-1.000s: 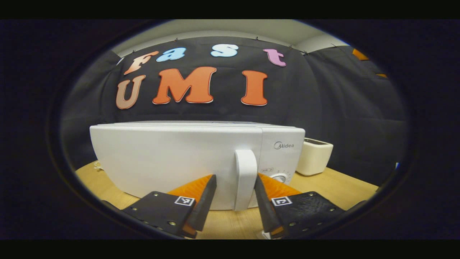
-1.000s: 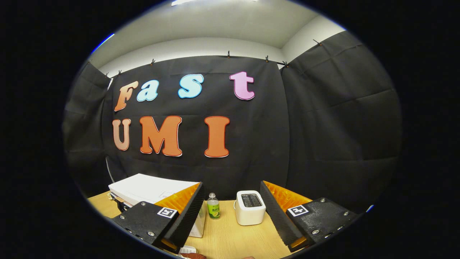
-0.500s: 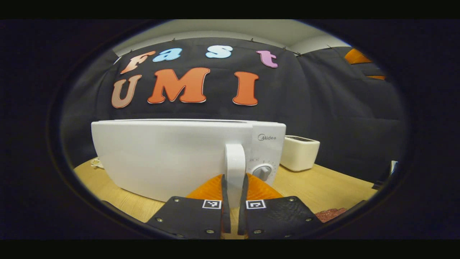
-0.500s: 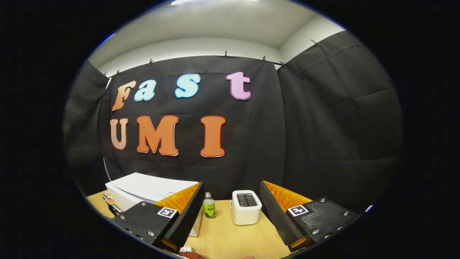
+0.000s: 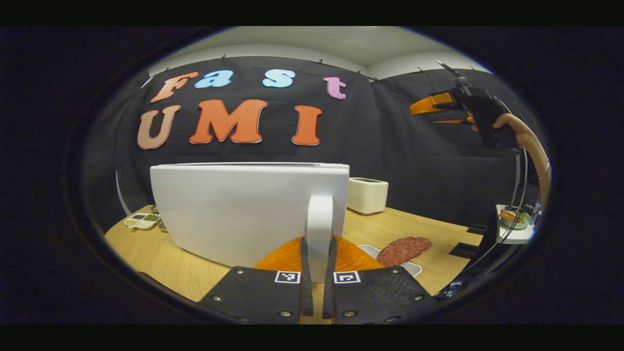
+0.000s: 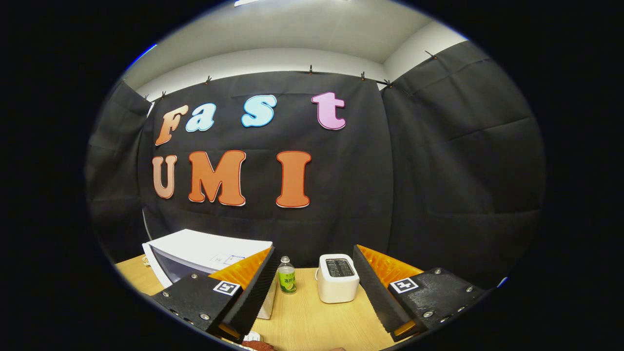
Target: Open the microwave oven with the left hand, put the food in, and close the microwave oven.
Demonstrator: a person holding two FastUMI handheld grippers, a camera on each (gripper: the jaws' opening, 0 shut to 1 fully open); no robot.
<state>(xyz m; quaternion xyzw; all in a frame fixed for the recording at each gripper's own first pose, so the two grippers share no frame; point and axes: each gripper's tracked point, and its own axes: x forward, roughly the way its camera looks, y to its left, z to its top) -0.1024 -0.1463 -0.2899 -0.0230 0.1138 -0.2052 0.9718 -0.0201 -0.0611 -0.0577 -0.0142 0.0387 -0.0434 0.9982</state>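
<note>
Door-opening step here: left claw (image 5: 317, 292) is clamped on the microwave (image 5: 243, 209) door handle (image 5: 319, 229). Right claw (image 6: 312, 287) hangs spread, empty. Food (image 5: 403, 248) sits right of the microwave; next, swing the door wider.

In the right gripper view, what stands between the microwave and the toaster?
A small bottle with a green label stands upright on the table between the microwave and the toaster, apart from the toaster, in the right gripper view.

Staged recording booth — black cloth wall (image 6: 438, 170), wooden table (image 6: 312, 321).
</note>
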